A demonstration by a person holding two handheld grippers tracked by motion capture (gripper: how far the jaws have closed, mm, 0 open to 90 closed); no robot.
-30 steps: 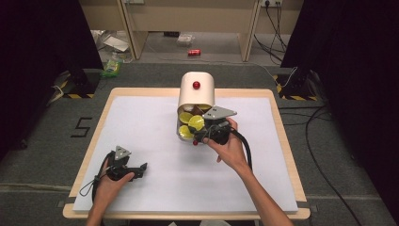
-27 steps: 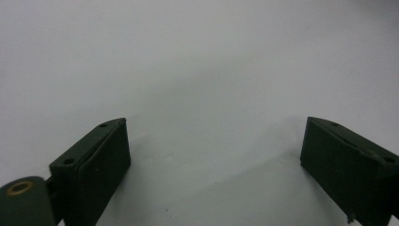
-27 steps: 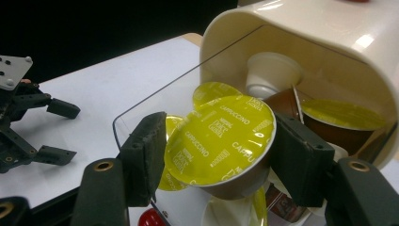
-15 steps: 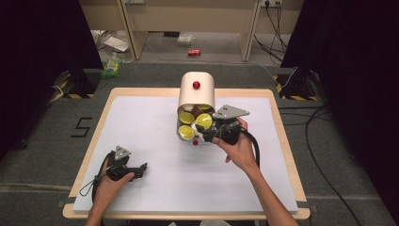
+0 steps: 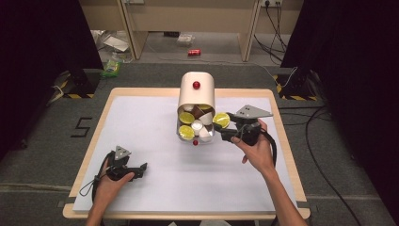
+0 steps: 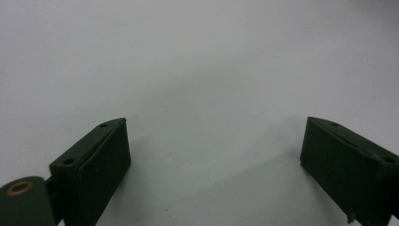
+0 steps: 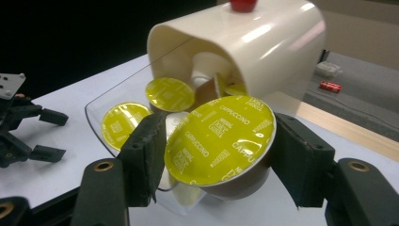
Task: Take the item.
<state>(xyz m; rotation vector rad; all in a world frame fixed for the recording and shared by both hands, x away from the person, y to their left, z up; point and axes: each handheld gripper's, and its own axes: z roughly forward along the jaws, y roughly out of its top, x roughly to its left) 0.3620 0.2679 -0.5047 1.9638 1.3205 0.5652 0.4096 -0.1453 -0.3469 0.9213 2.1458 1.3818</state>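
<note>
On the left, our left gripper (image 5: 141,168) rests on the white table (image 5: 141,117) near its front edge, jaws spread wide with nothing but bare surface between them, as the left gripper view shows. It lies well apart from the work and has no part in it at this point.

Moving to the middle, the cream capsule holder (image 5: 196,96) lies on its side with its clear drawer (image 7: 101,106) pulled out toward us. Several capsules sit in it, some with yellow lids (image 5: 186,131), some white or brown. We judge the job as barely begun: most capsules are inside the drawer, and none lies out on the table.

To the right, our right gripper (image 5: 225,129) is closed on one yellow-lidded capsule (image 7: 220,140) marked Cappuccino. The jaws press on its two sides, lid facing the camera. The capsule sits just at the drawer's right edge, above or just clear of the rim; we cannot tell whether it touches the drawer.
</note>
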